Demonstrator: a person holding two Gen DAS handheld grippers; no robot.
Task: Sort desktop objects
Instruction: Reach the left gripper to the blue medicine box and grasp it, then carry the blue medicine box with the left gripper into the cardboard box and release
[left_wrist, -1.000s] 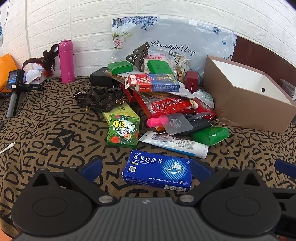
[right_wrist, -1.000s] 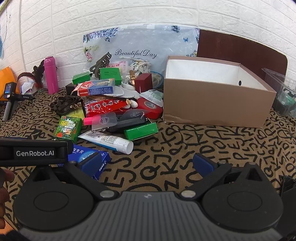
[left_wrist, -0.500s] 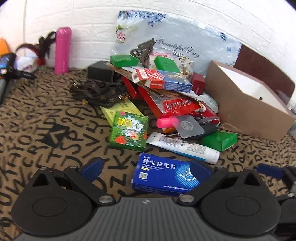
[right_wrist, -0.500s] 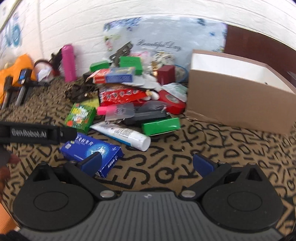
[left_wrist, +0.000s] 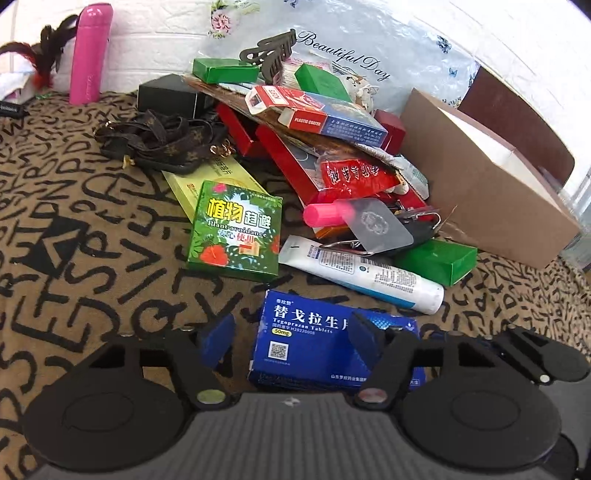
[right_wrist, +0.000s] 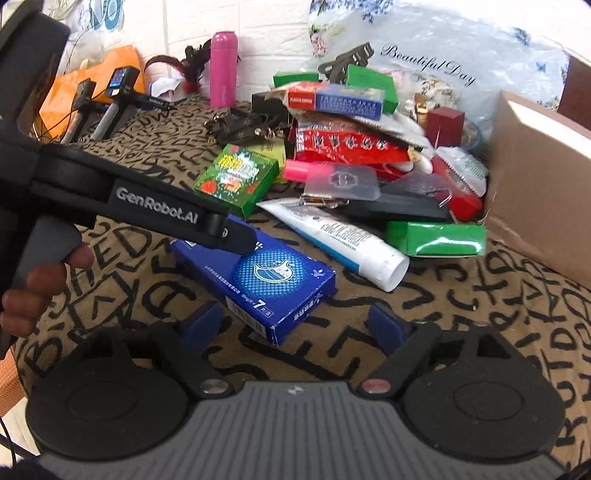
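A blue tablet box (left_wrist: 317, 343) lies on the letter-print cloth at the near edge of a heap of small objects. My left gripper (left_wrist: 291, 339) is open and low over it; its right finger (left_wrist: 364, 338) is on top of the box and its left finger (left_wrist: 218, 338) stands off the box's left end. In the right wrist view the same box (right_wrist: 258, 280) shows with the left gripper's finger (right_wrist: 236, 236) on its top. My right gripper (right_wrist: 295, 325) is open and empty, just short of the box's near corner.
The heap holds a green plant-print box (left_wrist: 236, 232), a white tube (left_wrist: 362, 273), a green carton (left_wrist: 436, 260), a pink marker (left_wrist: 325, 214) and red packets. An open brown cardboard box (left_wrist: 491, 192) stands at the right. A pink bottle (left_wrist: 88, 51) is by the wall.
My left gripper has come forward and down over the blue box and its jaws have narrowed. My right gripper has swung left toward the same box.
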